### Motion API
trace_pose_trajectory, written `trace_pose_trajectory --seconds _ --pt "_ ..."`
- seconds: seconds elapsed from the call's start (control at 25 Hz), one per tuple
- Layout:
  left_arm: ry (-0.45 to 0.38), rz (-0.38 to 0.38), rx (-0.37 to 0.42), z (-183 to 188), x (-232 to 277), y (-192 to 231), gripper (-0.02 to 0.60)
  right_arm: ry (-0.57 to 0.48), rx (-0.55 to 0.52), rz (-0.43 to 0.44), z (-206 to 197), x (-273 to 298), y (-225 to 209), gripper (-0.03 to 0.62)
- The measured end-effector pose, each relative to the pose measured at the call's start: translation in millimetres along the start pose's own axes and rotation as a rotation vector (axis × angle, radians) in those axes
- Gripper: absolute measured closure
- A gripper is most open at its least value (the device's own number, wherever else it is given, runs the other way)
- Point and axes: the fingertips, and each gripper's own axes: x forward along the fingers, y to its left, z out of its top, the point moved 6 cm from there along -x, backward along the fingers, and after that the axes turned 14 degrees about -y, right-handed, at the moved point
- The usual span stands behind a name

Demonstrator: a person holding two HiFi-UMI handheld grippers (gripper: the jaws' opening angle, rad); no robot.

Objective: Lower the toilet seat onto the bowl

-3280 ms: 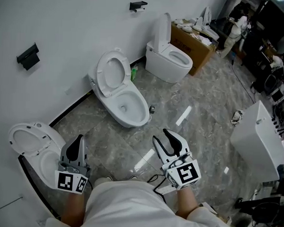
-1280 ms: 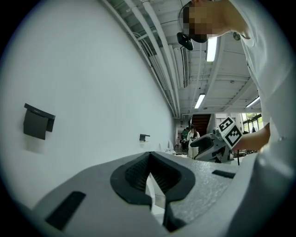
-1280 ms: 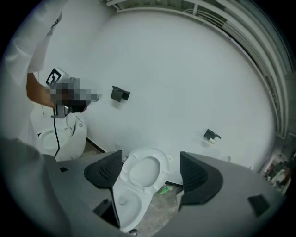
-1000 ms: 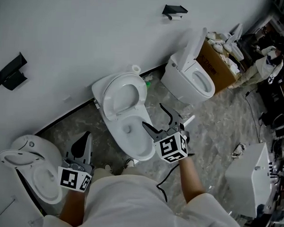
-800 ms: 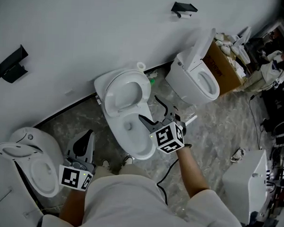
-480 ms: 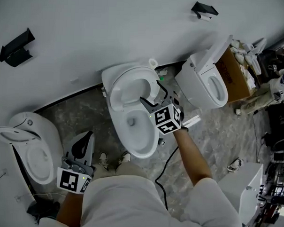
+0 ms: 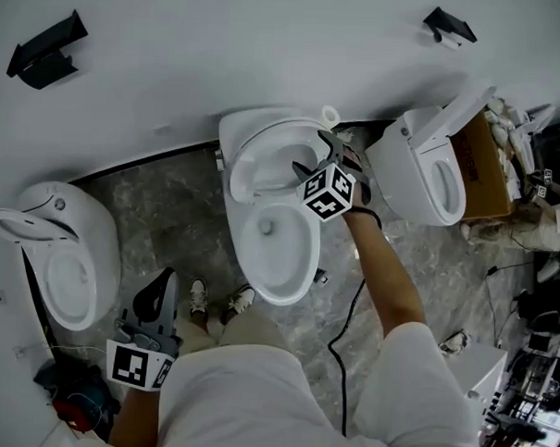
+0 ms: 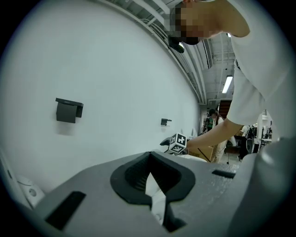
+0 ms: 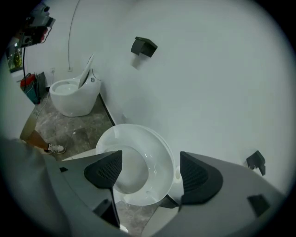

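Your left gripper [image 7: 164, 280] hung low by your side, jaws pressed together | toilet seat [image 7: 238, 161] stood raised against the wall, long axis upright, above the bowl [image 7: 280, 264] | your right gripper [image 7: 313, 153] gaped wide, seat framed between its jaws, contact unclear

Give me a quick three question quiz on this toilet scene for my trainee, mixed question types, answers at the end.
1. True or false: the seat by the right gripper already lies on its bowl.
2. Pick one. The right gripper's jaws are: A shut on the seat; B apart; C shut on nothing.
3. Fill in: the left gripper, held low beside the person, has its jaws ___.

Key: 1 false, the seat stands raised against the wall; 2 B; 3 together.
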Motion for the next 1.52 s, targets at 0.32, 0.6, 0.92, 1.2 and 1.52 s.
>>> trace_pose_trajectory --seconds 0.32,0.6,0.92,1.2,1.52 --pt "0.018 0.079 0.001 -3.6 -20.6 -0.4 0.578 0.080 -0.116 0.060 -10.9 50.2 -4.2 0.233" --pt "0.028 0.153 0.019 0.3 -44.5 10.9 0.578 0.134 -0.181 0.072 -13.9 75.6 2.2 0.233" --pt "0.019 0.132 0.014 -3.4 -46.2 12.9 0.578 0.168 -0.173 0.028 -7.1 76.2 2.0 0.290" --pt "-0.005 0.078 0.003 -0.2 -40.2 12.5 0.578 0.197 -0.227 0.003 -9.0 57.0 13.5 0.299" --pt "-0.030 -0.003 -0.011 4.9 -35.3 16.4 0.577 0.239 -0.230 0.001 -6.8 26.7 35.4 0.299"
